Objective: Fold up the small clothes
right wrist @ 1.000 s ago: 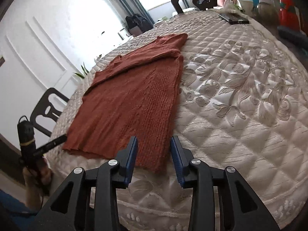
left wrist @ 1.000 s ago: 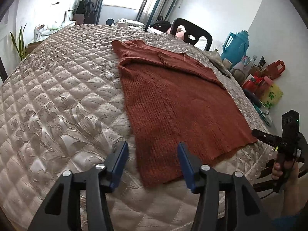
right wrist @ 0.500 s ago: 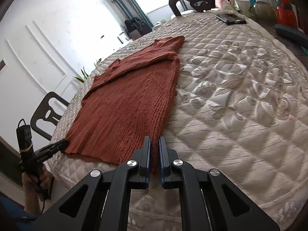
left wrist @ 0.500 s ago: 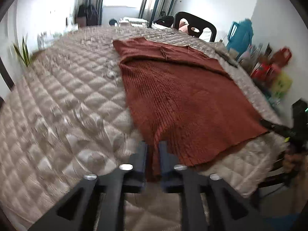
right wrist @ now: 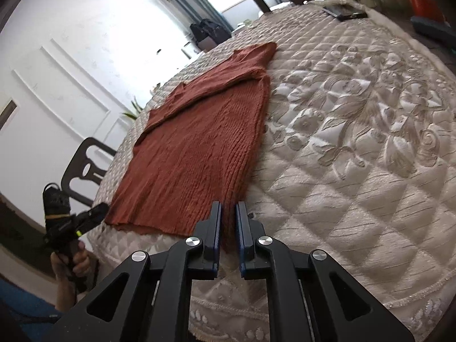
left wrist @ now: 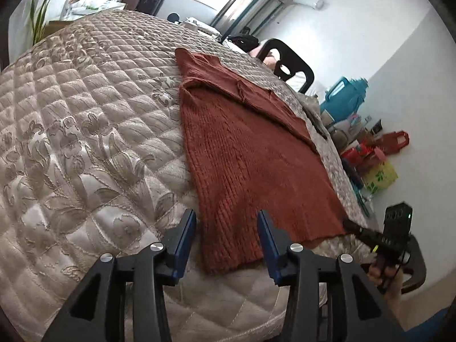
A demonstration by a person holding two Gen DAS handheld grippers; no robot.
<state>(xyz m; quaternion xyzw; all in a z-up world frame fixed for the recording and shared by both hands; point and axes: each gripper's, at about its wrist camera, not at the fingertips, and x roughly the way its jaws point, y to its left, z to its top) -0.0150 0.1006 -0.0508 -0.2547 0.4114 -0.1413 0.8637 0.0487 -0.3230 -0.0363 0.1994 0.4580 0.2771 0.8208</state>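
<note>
A rust-red knit sweater [left wrist: 250, 156] lies flat on the quilted beige cover [left wrist: 85, 142], hem toward me. My left gripper [left wrist: 225, 216] is over the hem's left corner. Its jaws are opening, with the corner lying loose between them. My right gripper [right wrist: 228, 205] is at the hem's right corner of the sweater [right wrist: 205, 148]. Its blue pads stand a narrow gap apart with red knit filling it, and its jaws are opening slightly. Each view shows the other gripper in a hand at the hem's far corner: the right gripper [left wrist: 379, 238] and the left gripper [right wrist: 71, 222].
Dark chairs stand at the far edge [left wrist: 287, 65] and the left side [right wrist: 85, 165]. A phone [right wrist: 346, 14] lies on the cover [right wrist: 356, 142] at the back. A teal jug [left wrist: 344, 97] and coloured bags [left wrist: 379, 171] crowd the right wall.
Both grippers went from open to shut on the hem corners half a second ago. The left has since opened wide and rolled a little; the right's gap has widened slightly.
</note>
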